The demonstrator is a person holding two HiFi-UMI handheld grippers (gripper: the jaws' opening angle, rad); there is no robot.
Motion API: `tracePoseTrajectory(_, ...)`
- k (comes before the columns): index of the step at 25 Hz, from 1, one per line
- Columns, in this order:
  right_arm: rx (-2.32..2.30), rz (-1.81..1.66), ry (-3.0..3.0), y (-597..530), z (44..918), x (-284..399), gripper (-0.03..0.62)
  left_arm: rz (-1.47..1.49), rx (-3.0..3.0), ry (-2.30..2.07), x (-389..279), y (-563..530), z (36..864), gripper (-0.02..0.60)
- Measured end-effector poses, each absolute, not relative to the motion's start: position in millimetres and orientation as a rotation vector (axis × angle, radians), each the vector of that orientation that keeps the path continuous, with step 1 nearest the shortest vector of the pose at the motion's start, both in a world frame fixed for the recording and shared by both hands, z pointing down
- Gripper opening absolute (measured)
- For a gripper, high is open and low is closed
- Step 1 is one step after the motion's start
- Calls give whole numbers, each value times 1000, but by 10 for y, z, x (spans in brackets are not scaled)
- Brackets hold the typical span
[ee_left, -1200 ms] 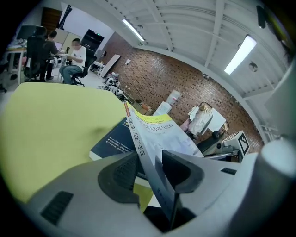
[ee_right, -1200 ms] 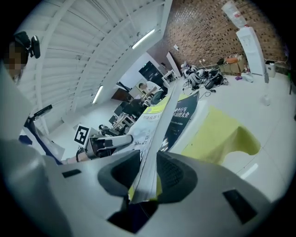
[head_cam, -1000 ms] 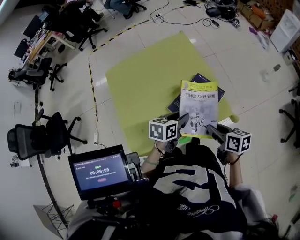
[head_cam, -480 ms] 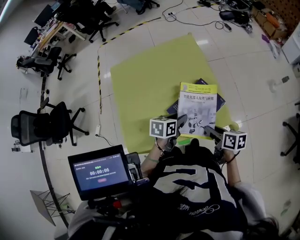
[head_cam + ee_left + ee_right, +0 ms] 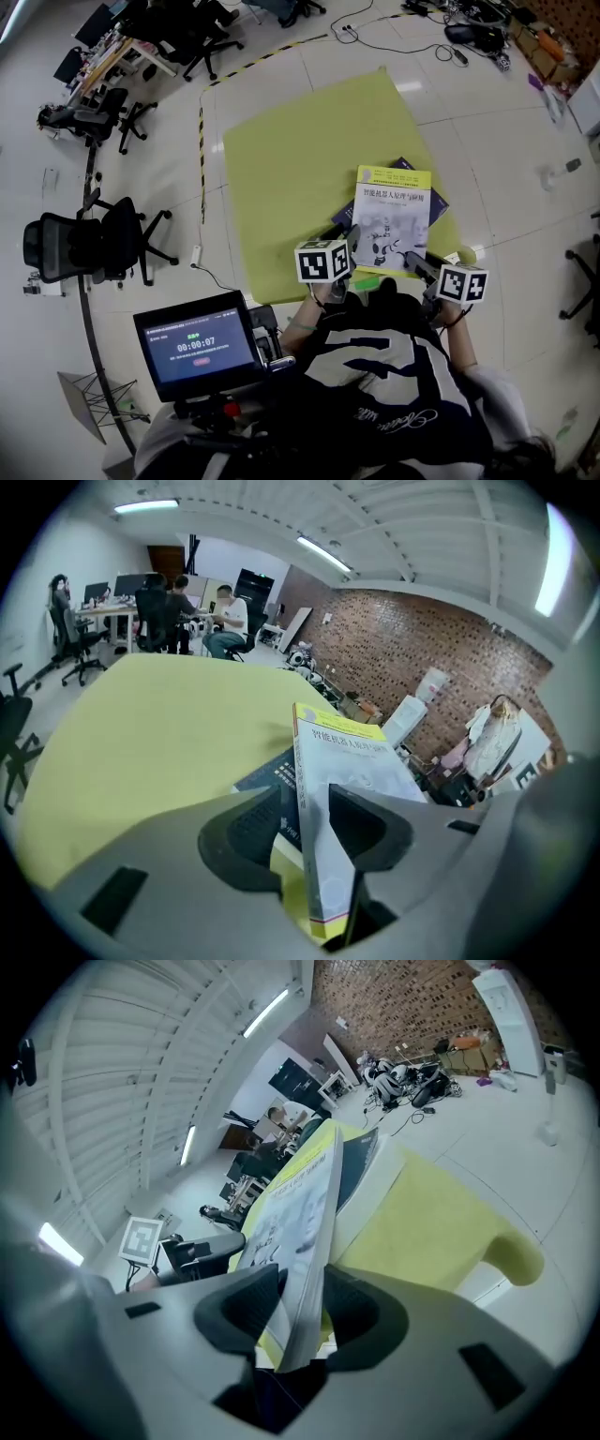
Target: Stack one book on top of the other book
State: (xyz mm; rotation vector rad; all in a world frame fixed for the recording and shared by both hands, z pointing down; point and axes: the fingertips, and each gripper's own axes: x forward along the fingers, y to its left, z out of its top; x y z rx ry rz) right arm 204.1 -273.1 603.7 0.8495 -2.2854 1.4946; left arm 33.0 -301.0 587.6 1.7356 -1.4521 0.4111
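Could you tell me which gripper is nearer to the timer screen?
Left. The left gripper is at the book's near left corner, up and right of the screen. The right gripper is farther right at the other near corner; its jaws have just been opening, book between them.

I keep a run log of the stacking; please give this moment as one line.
left gripper: shut on light book | right gripper: jaws just opening, light book between | light book: over dark book

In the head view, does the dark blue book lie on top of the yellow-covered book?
No, the yellow-covered book lies over the dark blue book.
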Motion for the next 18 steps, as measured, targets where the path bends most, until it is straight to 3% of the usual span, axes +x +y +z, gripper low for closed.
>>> tracePoseTrajectory(18, 1302, 1269, -2348, -2649, 5530, 2493, 129, 164, 1845, -1263, 310, -2453, 5417, 163)
